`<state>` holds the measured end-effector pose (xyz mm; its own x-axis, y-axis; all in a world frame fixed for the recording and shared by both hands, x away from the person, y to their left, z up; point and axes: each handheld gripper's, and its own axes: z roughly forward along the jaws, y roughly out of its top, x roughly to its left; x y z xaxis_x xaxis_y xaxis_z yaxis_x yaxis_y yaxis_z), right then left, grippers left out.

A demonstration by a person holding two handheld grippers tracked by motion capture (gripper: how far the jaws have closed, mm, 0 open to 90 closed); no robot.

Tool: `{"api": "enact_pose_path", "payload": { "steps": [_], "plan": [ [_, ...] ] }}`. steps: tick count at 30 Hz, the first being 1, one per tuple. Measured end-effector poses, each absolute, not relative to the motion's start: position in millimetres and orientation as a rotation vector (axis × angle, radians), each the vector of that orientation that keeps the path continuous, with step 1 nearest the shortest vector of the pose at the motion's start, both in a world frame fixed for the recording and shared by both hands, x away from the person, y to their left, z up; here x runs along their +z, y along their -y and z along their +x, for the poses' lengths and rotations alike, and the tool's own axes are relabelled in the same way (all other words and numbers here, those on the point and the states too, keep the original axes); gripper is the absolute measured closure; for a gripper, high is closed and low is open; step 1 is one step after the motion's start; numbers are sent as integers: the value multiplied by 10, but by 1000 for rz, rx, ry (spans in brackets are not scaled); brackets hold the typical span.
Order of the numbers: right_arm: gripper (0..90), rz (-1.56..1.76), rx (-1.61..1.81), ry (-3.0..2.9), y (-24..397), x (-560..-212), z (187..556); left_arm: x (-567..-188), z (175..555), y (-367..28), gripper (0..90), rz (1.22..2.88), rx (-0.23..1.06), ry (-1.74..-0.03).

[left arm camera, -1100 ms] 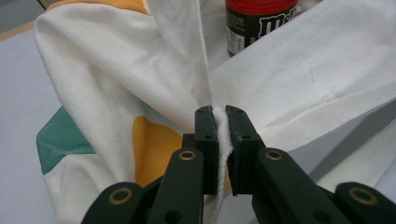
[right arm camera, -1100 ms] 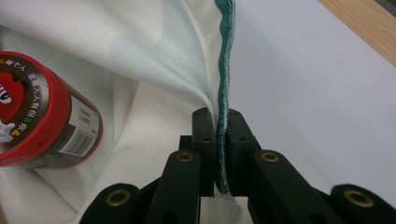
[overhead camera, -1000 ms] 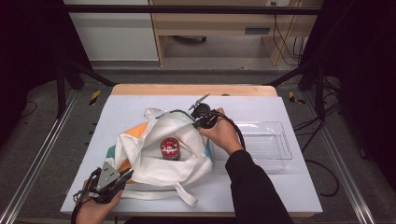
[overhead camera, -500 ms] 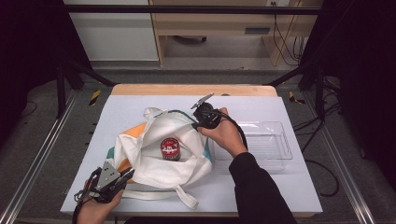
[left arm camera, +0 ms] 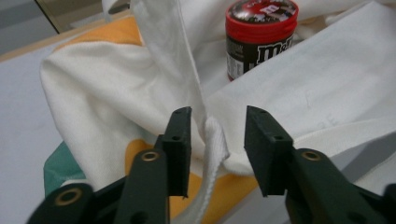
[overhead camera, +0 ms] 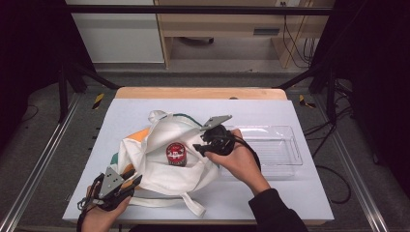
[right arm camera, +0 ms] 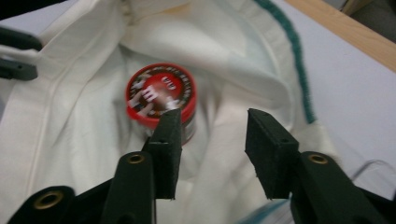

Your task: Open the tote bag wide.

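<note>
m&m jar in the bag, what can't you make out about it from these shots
- Jar base: in the left gripper view, a fold of the white bag hides it.
- Lid print: motion blur smears it in the right gripper view; too small in the high view.
- Contents: opaque lid and label, cannot tell.

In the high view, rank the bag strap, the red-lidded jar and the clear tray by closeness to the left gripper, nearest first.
From the left gripper:
1. Bag strap, right beside it at the near edge.
2. Jar, up in the open bag, mid-table.
3. Clear tray, far right side.

Grey floor [overhead camera: 43, 159], wooden shelving [overhead camera: 217, 29], dark curtains [overhead camera: 29, 58] alongside.
</note>
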<state>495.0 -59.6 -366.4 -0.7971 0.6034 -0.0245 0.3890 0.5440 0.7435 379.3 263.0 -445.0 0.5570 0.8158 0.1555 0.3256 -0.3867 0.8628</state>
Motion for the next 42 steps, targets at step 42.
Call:
{"api": "enact_pose_path", "payload": {
  "steps": [42],
  "plan": [
    [681, 657, 1033, -2634, 151, -4365, 4272, -4371, 3829, -2580, 420, 1934, 751, -928]
  ]
}}
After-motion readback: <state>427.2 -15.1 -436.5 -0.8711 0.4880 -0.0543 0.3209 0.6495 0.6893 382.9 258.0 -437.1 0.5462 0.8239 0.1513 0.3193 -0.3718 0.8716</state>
